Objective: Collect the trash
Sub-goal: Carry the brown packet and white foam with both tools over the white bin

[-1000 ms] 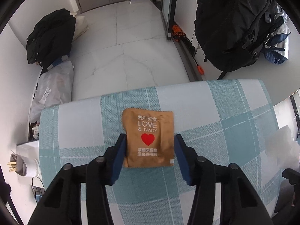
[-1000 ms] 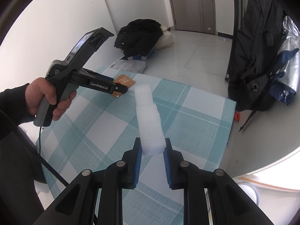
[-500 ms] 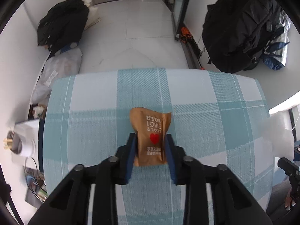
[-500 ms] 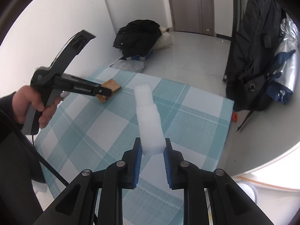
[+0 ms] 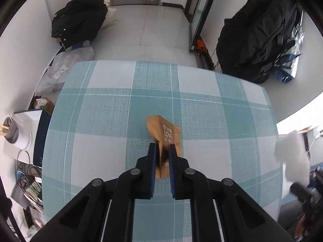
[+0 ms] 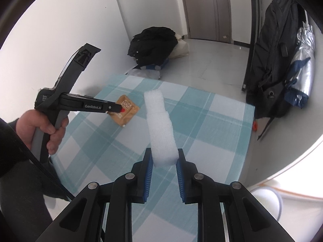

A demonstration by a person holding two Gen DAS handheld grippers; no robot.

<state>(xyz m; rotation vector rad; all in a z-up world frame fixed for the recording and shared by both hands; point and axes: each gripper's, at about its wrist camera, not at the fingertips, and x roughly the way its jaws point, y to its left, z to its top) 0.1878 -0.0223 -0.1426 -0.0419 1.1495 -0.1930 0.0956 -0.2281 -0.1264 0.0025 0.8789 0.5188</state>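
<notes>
My left gripper point(image 5: 162, 151) is shut on a brown paper packet point(image 5: 164, 134) printed "LOVE & TASTY" with a red heart, pinched and creased between the blue pads, held above the checked tablecloth point(image 5: 113, 109). In the right wrist view the left gripper point(image 6: 119, 109) holds that packet point(image 6: 125, 113) in the air over the table's left part. My right gripper point(image 6: 163, 157) is shut on a long white foam strip point(image 6: 159, 125) that sticks forward and up. The foam also shows blurred at the right edge of the left wrist view point(image 5: 292, 155).
The teal and white checked table point(image 6: 212, 125) stands on a pale tiled floor. Black bags point(image 5: 78, 18) lie at the far left wall, a black coat and bags point(image 5: 260, 42) hang at the right. A white cup and boxes point(image 5: 18, 129) sit left of the table.
My left gripper closed on the brown packet and lifted it off the cloth, crumpling it. The right gripper kept hold of the foam strip and barely moved.
</notes>
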